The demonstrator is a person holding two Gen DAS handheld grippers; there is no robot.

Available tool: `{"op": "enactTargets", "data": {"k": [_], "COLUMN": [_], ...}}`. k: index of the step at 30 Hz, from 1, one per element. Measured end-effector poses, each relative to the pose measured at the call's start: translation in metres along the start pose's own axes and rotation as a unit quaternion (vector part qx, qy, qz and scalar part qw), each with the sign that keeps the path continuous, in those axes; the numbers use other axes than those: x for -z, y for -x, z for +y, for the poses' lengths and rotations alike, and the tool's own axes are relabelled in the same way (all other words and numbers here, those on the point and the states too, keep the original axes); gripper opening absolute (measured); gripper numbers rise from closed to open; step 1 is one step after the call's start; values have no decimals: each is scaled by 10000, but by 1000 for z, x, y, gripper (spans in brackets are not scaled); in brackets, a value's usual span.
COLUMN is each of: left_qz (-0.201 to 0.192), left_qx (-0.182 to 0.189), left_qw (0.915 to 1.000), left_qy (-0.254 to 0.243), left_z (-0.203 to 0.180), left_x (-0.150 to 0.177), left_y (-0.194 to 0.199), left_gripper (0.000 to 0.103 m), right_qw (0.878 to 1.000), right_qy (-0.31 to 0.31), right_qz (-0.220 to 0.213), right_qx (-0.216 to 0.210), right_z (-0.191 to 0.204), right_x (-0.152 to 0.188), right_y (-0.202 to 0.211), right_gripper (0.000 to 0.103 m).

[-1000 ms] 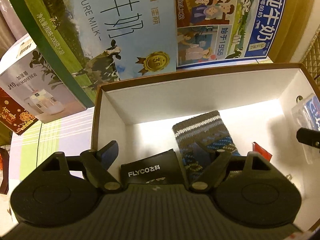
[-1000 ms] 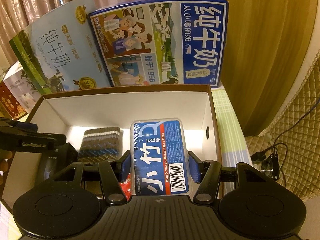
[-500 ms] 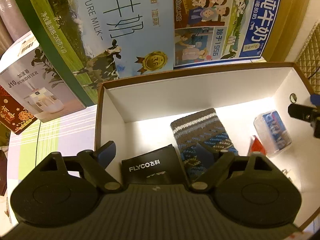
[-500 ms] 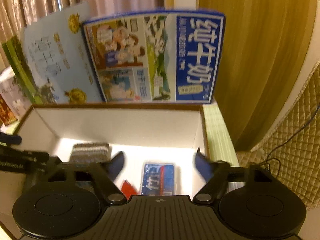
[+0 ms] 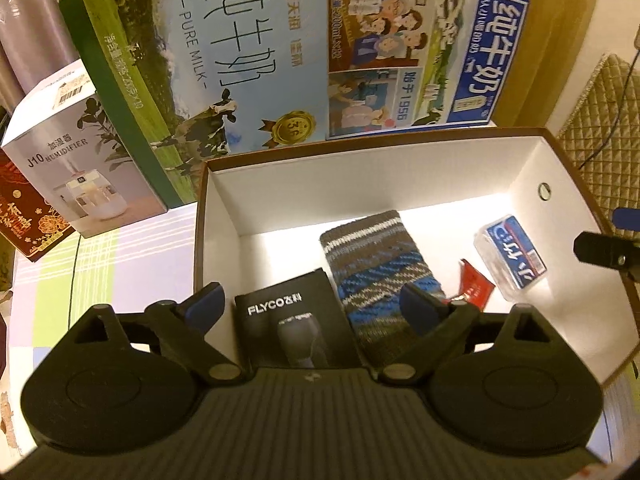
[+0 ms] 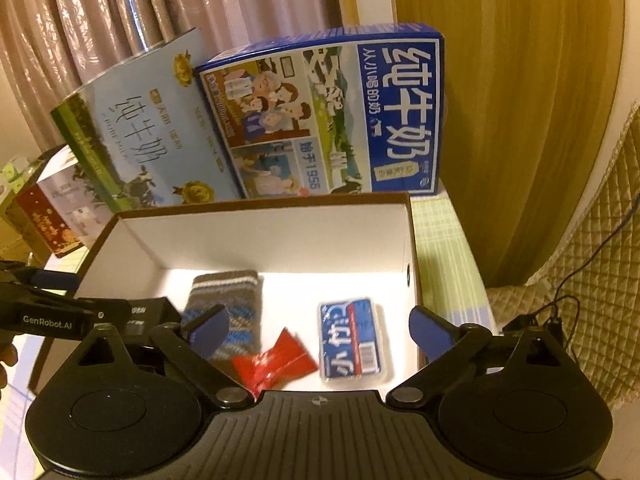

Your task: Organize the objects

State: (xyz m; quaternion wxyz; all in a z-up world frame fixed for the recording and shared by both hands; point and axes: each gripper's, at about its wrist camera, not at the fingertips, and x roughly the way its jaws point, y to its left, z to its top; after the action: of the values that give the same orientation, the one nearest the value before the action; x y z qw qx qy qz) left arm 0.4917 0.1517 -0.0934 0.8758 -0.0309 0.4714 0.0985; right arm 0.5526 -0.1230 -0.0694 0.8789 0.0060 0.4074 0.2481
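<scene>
A brown-rimmed white box (image 5: 360, 184) (image 6: 280, 236) lies open on the table. Inside it rest a black FLYCO box (image 5: 296, 320), a striped knitted pouch (image 5: 376, 268) (image 6: 228, 304), a red packet (image 5: 474, 286) (image 6: 276, 360) and a clear blue floss-pick case (image 5: 510, 252) (image 6: 352, 342). My left gripper (image 5: 312, 308) hovers open above the box's near left part, over the FLYCO box. My right gripper (image 6: 320, 332) is open above the case and packet, holding nothing. The right gripper's tip (image 5: 600, 246) shows at the left wrist view's right edge.
Two milk cartons (image 5: 248, 60) (image 6: 340, 116) stand behind the box. A humidifier box (image 5: 76, 168) and a dark red box (image 5: 28, 216) sit at the left. A checked tablecloth (image 5: 100, 264) covers the table. Curtains (image 6: 520, 100) and a quilted cushion (image 6: 592, 280) are at the right.
My right gripper opened and let the floss-pick case drop into the box, then lifted away. The left gripper rose slightly and stayed open.
</scene>
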Motion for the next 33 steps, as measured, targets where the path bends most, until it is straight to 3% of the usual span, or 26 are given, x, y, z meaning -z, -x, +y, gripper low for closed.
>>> {"op": "enactTargets", "data": {"k": [18,33], "left_qz": [-153,-332], "left_qx": [324,281], "left_qw": [9993,9987], "left_qy": [99,271], "left_z": [-6,-6], "left_x": [44,80], "left_y": [71,130], "left_gripper": [93,93], "right_qw": [9996,9990], "right_qy": [-169,-187], "right_qz": [-85,-226], "right_qx": [-194,-343], "right_z": [14,34], "right_x": [40,66], "right_y": [68,117], "right_gripper": [101,101]}}
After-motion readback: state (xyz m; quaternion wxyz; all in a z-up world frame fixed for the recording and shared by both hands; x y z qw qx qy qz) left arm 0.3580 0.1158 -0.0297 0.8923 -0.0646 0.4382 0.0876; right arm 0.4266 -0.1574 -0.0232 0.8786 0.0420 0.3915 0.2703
